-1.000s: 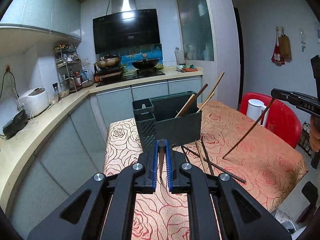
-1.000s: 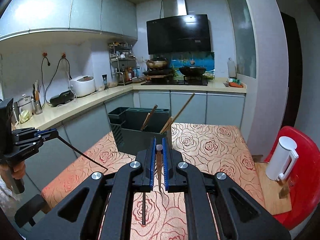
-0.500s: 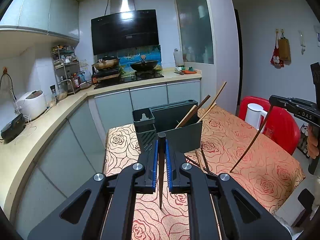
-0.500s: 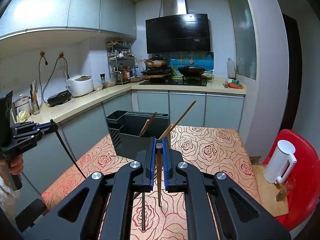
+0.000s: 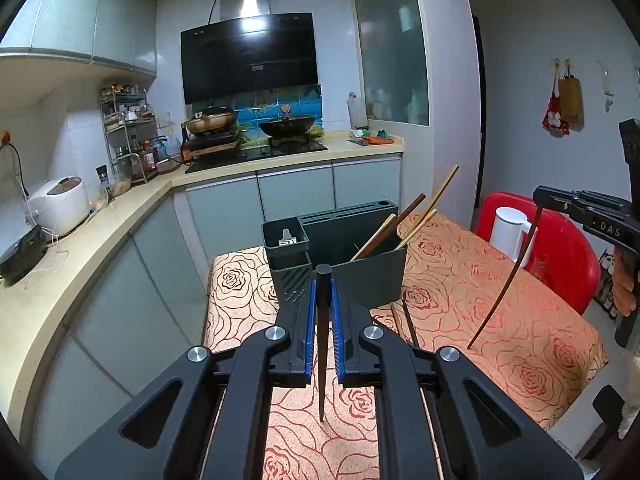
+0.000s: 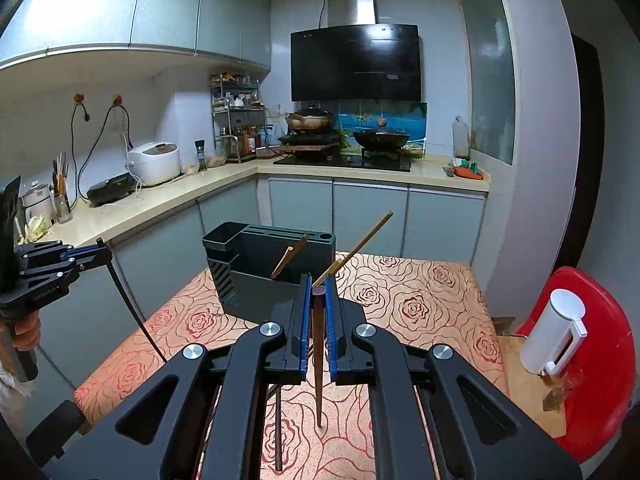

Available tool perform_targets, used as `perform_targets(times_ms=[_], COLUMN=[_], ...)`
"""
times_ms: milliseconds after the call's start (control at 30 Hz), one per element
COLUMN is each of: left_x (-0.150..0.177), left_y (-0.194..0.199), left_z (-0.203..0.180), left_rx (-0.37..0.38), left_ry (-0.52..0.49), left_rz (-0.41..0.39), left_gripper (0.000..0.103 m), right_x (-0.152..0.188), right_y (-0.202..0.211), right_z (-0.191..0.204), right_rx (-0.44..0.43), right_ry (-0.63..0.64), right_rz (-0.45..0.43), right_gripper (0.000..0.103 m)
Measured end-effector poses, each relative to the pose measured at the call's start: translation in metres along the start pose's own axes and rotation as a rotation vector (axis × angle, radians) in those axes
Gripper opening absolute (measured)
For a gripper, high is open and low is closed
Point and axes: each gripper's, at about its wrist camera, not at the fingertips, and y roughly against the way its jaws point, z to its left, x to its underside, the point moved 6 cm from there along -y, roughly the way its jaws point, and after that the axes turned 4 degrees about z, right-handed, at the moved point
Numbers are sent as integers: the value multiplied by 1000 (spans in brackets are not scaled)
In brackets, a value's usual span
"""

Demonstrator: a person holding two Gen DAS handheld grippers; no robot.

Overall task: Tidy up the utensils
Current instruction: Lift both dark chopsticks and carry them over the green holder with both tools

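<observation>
Kitchen with a rose-patterned table point(image 5: 472, 280). Left gripper point(image 5: 323, 300) pinches a dark chopstick point(image 5: 322, 360) that hangs tip-down above the cloth. Right gripper point(image 6: 315, 296) clamps a brown chopstick point(image 6: 318, 368) the same way. Beyond both stands a dark utensil holder point(image 5: 360, 256) with several chopsticks leaning inside; more lie loose on the table beside it.

A black range hood point(image 6: 355, 62) hung on the wall, and below it two woks point(image 6: 380, 139) sat on the stove. Left of the hood along the counter stood a wire spice rack point(image 6: 237, 120), then a white rice cooker point(image 6: 154, 163). Far right of it, a white kettle point(image 6: 554, 332) rested on a red chair point(image 6: 600, 380).
</observation>
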Motion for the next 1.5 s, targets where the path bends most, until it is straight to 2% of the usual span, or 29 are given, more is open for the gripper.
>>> perform_targets(times_ms=[467,833,1500], left_x=[-30,-69,-166], left_y=[-8,-7,-17], left_z=[-2,-1,-4], left_rx=[19,8,11], left_ry=[8,-3,-16], left_rz=[-15,-49,-141], left_gripper=[7,7,7], right_x=[-29,-65,-168], right_y=[-5,-12,-23], right_z=[-8,-15,-20], right_rx=[-11,-17,-16], right_ry=[-13,-28,-33], right_rz=[-23,-38,-159], right_gripper=[7,7,7])
